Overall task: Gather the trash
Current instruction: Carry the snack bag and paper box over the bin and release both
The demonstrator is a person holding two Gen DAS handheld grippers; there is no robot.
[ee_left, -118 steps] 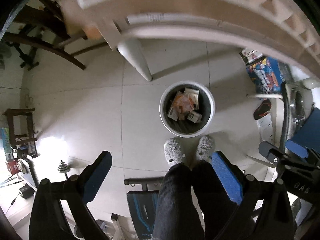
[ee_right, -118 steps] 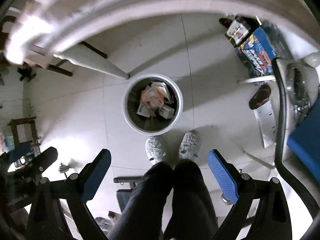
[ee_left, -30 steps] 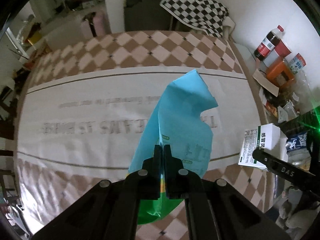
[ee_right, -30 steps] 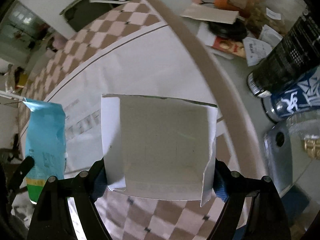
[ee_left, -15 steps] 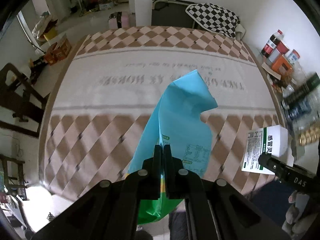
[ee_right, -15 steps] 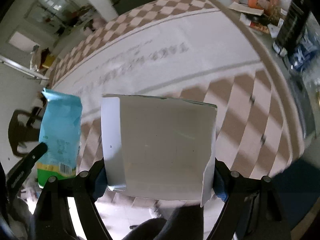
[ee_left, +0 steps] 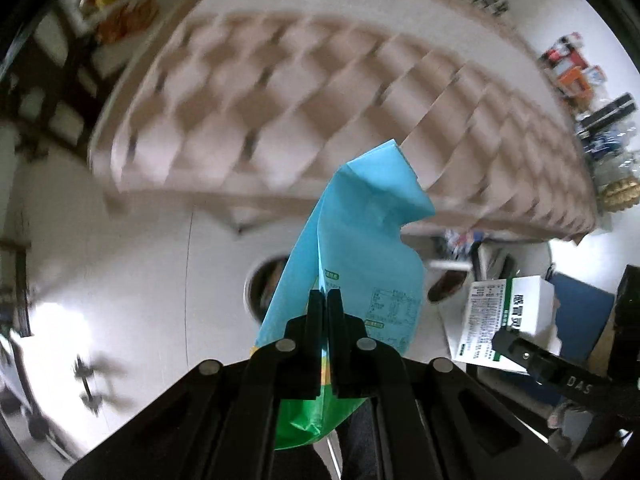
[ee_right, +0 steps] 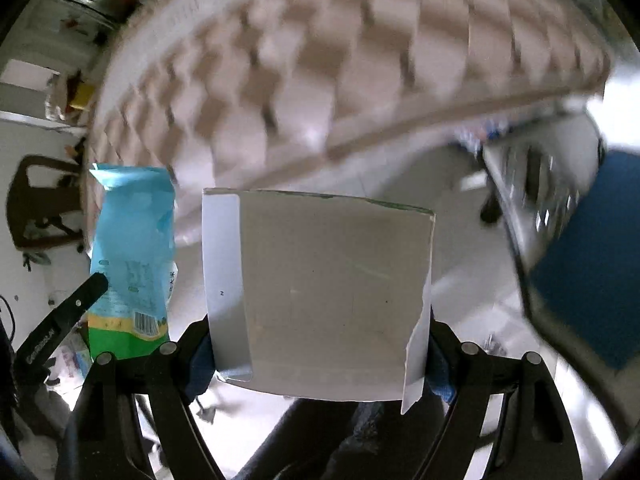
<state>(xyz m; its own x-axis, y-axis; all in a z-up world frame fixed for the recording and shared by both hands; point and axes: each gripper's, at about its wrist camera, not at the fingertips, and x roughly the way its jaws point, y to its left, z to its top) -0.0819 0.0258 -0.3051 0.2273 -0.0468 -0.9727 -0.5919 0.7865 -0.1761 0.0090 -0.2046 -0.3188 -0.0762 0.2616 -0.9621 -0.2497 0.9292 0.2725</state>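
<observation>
left gripper: clamped flat on blue snack bag, hanging above bin for dropping; right gripper: jaws wide, squeezing white medicine box past table edge

A crumpled blue-and-green wrapper hangs above the white bin, a flattened white carton at its three o'clock.

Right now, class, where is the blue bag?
The blue bag hangs pinched in the shut left tool, centre of the left wrist view, above the floor in front of the bin. The right wrist view shows it left of the box.
</observation>
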